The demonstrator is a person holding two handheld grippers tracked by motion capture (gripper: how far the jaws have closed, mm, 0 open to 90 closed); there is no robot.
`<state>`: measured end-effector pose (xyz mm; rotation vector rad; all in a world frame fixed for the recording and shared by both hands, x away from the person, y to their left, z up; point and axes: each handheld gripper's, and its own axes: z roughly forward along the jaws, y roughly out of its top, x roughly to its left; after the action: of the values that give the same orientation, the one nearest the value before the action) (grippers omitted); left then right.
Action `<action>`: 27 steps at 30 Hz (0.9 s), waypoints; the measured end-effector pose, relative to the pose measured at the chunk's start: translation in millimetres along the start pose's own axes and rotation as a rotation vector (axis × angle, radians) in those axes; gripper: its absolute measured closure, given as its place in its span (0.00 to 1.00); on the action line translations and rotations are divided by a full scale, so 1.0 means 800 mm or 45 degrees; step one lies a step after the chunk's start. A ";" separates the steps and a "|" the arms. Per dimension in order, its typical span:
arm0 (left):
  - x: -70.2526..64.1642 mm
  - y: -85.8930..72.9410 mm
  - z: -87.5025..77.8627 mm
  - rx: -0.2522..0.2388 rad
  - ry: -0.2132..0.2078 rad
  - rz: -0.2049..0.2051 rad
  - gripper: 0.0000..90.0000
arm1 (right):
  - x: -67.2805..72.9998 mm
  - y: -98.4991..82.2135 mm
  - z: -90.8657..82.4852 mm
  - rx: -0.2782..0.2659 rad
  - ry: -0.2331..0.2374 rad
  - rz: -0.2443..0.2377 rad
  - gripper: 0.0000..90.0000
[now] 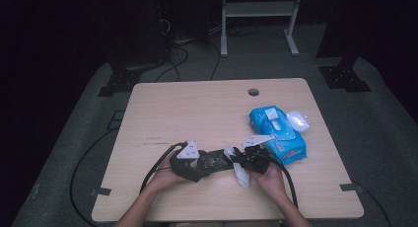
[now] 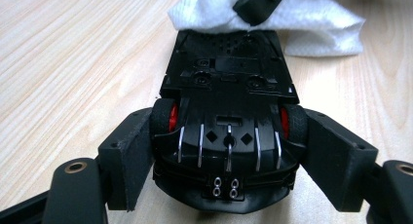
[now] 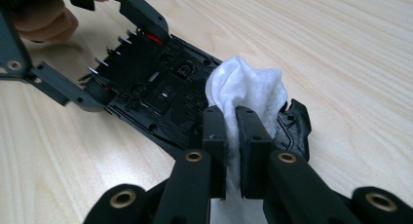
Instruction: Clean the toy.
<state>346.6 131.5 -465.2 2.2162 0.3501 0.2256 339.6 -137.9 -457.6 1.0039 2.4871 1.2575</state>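
So the toy car [image 2: 226, 131] is flipped belly-up just above the desk [image 1: 197, 108], with the left gripper [image 2: 226, 151] jaws clamped on its rear by the wheels. The right gripper [image 3: 233, 136] has its jaws pinched together on a white wipe [image 3: 248, 87], which rests on the front of the underside. I'd keep the left hold steady and drag the wipe in short strokes along the chassis, staying off the blue wipe pack [image 1: 277, 133].
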 end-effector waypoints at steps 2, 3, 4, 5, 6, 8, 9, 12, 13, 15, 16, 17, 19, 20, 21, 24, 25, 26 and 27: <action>0.003 0.000 -0.003 -0.025 -0.019 -0.037 0.24 | -0.002 0.000 0.000 0.000 0.007 0.013 0.93; 0.004 0.000 -0.005 -0.035 -0.024 -0.049 0.24 | -0.002 0.000 0.000 0.002 0.007 0.016 0.92; 0.005 0.000 -0.005 -0.041 -0.027 -0.063 0.24 | -0.002 0.000 0.000 0.002 0.001 0.009 0.93; 0.005 0.000 -0.005 -0.042 -0.028 -0.072 0.24 | -0.001 0.000 0.000 0.004 -0.004 -0.002 0.92; 0.005 0.000 -0.006 -0.035 -0.027 -0.070 0.24 | 0.000 0.001 0.000 0.011 -0.009 -0.002 0.93; 0.003 0.000 -0.005 -0.005 -0.017 -0.039 0.27 | 0.002 0.001 0.000 0.010 -0.014 -0.014 0.92; 0.003 0.000 -0.004 0.014 -0.012 -0.025 0.27 | 0.004 0.002 -0.001 0.011 -0.015 -0.018 0.93; 0.003 -0.002 0.000 0.041 -0.002 -0.012 0.27 | 0.011 0.004 -0.003 0.001 -0.001 -0.046 0.93; 0.003 -0.002 0.000 0.042 -0.004 -0.012 0.27 | 0.013 0.004 -0.004 0.004 -0.001 -0.053 0.93; 0.003 -0.002 0.000 0.036 -0.003 -0.018 0.27 | 0.011 0.004 -0.006 0.014 -0.005 -0.057 0.93; 0.003 -0.001 -0.001 0.035 -0.005 -0.018 0.27 | 0.009 0.003 -0.006 0.017 -0.006 -0.047 0.93; 0.003 -0.001 -0.001 0.035 -0.009 -0.018 0.27 | 0.006 0.002 -0.007 0.018 -0.007 -0.035 0.93; 0.004 -0.002 -0.001 0.030 -0.030 -0.031 0.27 | 0.005 0.001 -0.008 0.021 -0.010 -0.025 0.93; 0.004 -0.002 -0.001 0.035 -0.037 -0.036 0.26 | 0.006 0.000 -0.008 0.023 -0.013 -0.028 0.92; 0.005 -0.002 -0.001 0.029 -0.042 -0.045 0.25 | 0.007 0.000 -0.007 0.030 -0.017 -0.041 0.92; 0.007 -0.002 -0.004 0.024 -0.055 -0.065 0.25 | 0.009 0.000 -0.008 0.033 -0.024 -0.055 0.92; 0.007 -0.002 -0.004 0.025 -0.059 -0.067 0.25 | 0.009 0.001 -0.009 0.031 -0.021 -0.049 0.92; 0.007 -0.002 -0.004 0.025 -0.061 -0.071 0.25 | 0.010 0.001 -0.009 0.026 -0.014 -0.042 0.92; 0.008 -0.002 -0.004 0.027 -0.061 -0.073 0.25 | 0.010 0.001 -0.009 0.021 -0.005 -0.039 0.92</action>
<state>351.2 136.9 -464.7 2.2253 0.3911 0.1384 330.8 -137.0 -451.0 0.9677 2.5039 1.2265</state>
